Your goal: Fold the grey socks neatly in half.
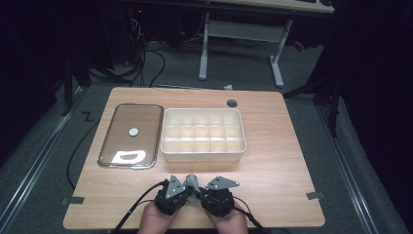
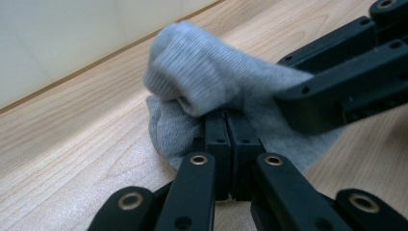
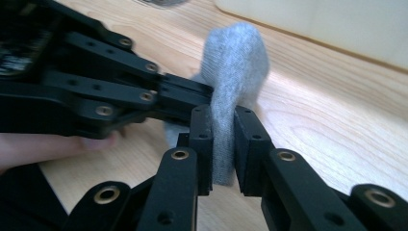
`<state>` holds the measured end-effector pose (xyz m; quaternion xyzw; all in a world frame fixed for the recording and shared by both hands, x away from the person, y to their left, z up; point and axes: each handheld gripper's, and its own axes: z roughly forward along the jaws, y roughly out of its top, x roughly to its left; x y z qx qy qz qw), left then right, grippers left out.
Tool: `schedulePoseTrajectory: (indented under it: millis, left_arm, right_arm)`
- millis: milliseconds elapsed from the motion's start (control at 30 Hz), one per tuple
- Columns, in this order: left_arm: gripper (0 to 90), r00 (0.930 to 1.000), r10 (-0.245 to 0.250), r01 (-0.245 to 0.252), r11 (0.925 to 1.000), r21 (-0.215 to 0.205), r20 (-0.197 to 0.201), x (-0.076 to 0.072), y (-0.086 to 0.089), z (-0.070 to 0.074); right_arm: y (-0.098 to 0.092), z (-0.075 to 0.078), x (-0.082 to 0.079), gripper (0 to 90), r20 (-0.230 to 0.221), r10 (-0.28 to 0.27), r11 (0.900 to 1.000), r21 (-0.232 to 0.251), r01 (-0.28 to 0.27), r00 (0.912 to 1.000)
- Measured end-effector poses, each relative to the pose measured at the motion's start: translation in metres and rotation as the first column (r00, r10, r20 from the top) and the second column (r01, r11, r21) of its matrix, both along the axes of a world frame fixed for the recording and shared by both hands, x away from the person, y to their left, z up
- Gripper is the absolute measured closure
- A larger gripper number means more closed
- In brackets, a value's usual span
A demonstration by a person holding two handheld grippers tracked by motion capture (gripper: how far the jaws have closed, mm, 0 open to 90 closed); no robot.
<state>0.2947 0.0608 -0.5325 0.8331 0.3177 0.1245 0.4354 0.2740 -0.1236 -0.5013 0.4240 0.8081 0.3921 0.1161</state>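
Left gripper (image 1: pixel 187 191) has its jaws pressed together, pinching the lower edge of a grey sock (image 2: pixel 202 91); in the left gripper view the two jaws meet with almost no gap and the knit fabric bunches up just past them. Right gripper (image 1: pixel 200 194) is clamped on the same grey sock (image 3: pixel 231 72); in the right gripper view a fold of fabric stands upright between the two jaws with both pads against it, and the top of the sock flops over above them. Grippers sit side by side, nearly touching, tips angled toward each other, sock (image 1: pixel 192 183) held between them low over the wooden table (image 1: pixel 272 170) near its front edge, bottom of the fabric close to or on the wood, can't tell which. Left hand (image 1: pixel 155 219) and right hand (image 1: pixel 228 222) come in from the bottom edge, cables trailing back. Beyond the grippers, near but apart, a cream divided organiser box (image 1: pixel 168 146) with a grid of compartments sits mid-table. Just left of the box lies its clear lid (image 1: pixel 146 117), flat, with a small round white piece (image 1: pixel 133 131) on it. Small grey round grommet (image 1: pixel 232 103) at the far table edge. White desk legs (image 1: pixel 277 63) stand on the floor behind.
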Motion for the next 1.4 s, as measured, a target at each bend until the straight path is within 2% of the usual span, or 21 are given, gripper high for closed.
schedulePoseTrajectory:
  millis: [67, 100, 200, 233, 333, 367, 467, 533, 633, 767, 967, 1100, 1400]
  left_arm:
    - [89.0, 1.0000, -0.002, 0.002, 1.0000, -0.001, -0.004, 0.001, 0.000, 0.000]
    - [89.0, 1.0000, -0.002, 0.002, 1.0000, -0.003, -0.009, 0.001, 0.000, 0.000]
    - [89.1, 0.9998, -0.002, 0.002, 0.9999, -0.014, -0.021, 0.003, 0.001, 0.000]
    - [89.1, 0.9998, -0.002, 0.002, 0.9999, -0.015, -0.022, 0.003, 0.001, 0.000]
    - [89.0, 0.9998, -0.002, 0.002, 0.9999, -0.014, -0.021, 0.003, 0.001, 0.000]
    - [89.0, 0.9998, -0.003, 0.003, 0.9999, -0.014, -0.021, 0.003, 0.001, 0.000]
    - [89.0, 0.9998, -0.003, 0.003, 0.9999, -0.016, -0.022, 0.003, 0.001, 0.000]
    - [88.9, 0.9998, -0.003, 0.003, 0.9999, -0.015, -0.021, 0.003, 0.001, 0.000]
    - [88.8, 0.9999, -0.004, 0.004, 1.0000, -0.007, -0.013, 0.002, 0.000, 0.000]
    - [88.7, 1.0000, -0.005, 0.005, 1.0000, -0.004, -0.006, 0.001, 0.000, 0.000]
    - [88.6, 1.0000, -0.007, 0.007, 1.0000, -0.003, -0.004, 0.001, 0.000, 0.000]
    - [88.8, 0.9999, 0.004, -0.004, 1.0000, -0.008, -0.012, 0.002, 0.001, 0.000]
    - [88.9, 0.9998, 0.005, -0.005, 0.9999, -0.014, -0.020, 0.003, 0.002, 0.000]
  right_arm:
    - [0.003, 0.001, 0.000, 80.1, 0.008, 0.008, 1.000, -0.008, -0.008, 0.9999]
    - [0.007, 0.001, 0.001, 79.1, 0.006, 0.033, 0.999, -0.030, -0.033, 0.9994]
    - [0.004, 0.002, 0.004, 75.9, -0.011, 0.034, 0.999, -0.021, -0.034, 0.9994]
    - [0.002, 0.004, 0.004, 74.1, -0.014, 0.025, 1.000, -0.015, -0.025, 0.9996]
    - [-0.012, 0.015, 0.004, 69.2, 0.025, -0.006, 1.000, 0.025, 0.005, 0.9997]
    - [-0.020, 0.017, 0.005, 65.7, 0.052, -0.034, 0.999, 0.014, 0.033, 0.9981]
    - [-0.026, 0.016, 0.006, 64.9, 0.068, -0.062, 0.998, 0.010, 0.061, 0.9958]
    - [-0.030, 0.012, 0.008, 62.4, 0.057, -0.084, 0.996, -0.018, 0.085, 0.9948]
    - [-0.026, 0.002, 0.009, 71.9, 0.034, -0.105, 0.992, -0.061, 0.107, 0.9939]
    - [-0.020, -0.009, 0.007, 83.4, 0.030, -0.110, 0.989, -0.092, 0.113, 0.9934]
    - [-0.003, -0.013, 0.005, 88.6, 0.028, -0.083, 0.991, -0.105, 0.086, 0.9961]
    - [0.014, -0.005, 0.002, 90.0, 0.074, -0.045, 0.990, -0.133, 0.055, 0.9962]
    - [0.016, -0.004, 0.003, 90.0, 0.081, -0.028, 0.990, -0.133, 0.039, 0.9963]
